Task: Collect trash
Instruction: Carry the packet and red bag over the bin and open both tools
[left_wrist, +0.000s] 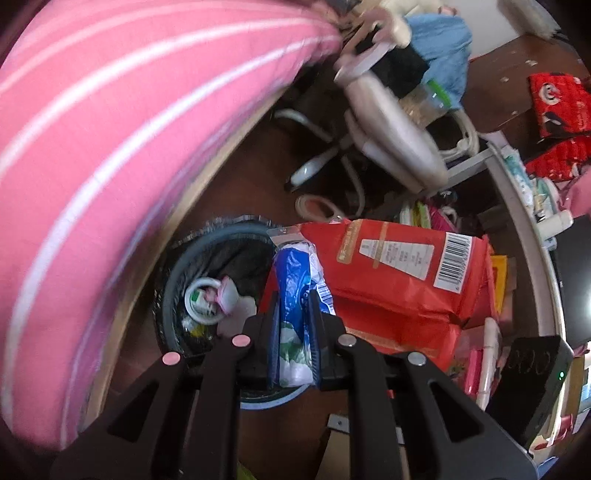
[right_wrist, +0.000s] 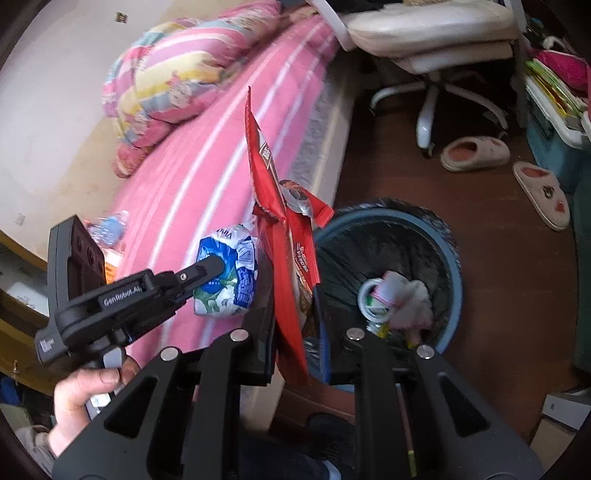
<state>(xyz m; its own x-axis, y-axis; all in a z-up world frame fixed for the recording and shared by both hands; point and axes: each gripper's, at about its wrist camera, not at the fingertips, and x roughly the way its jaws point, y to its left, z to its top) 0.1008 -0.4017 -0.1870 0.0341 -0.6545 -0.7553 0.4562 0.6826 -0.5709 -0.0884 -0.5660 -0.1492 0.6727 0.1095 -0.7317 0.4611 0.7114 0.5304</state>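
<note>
1. Left claw (left_wrist: 293, 314) clamped on a blue-and-white wrapper (left_wrist: 295, 291); right claw (right_wrist: 293, 317) clamped on a red snack bag (right_wrist: 284, 236)
2. Both pieces hang close beside each other, at the near rim of the blue bin (right_wrist: 456, 280), black-lined, trash already inside
3. Step, judged: carry-to-bin, drop pending
4. Next move calls for shifting each claw over the bin mouth, then opening
5. Surroundings: dark wood floor (right_wrist: 498, 240), pink striped bed (right_wrist: 207, 173) beside bin, office chair (right_wrist: 436, 44), slippers (right_wrist: 476, 153), cluttered desk (left_wrist: 524, 206)
</note>
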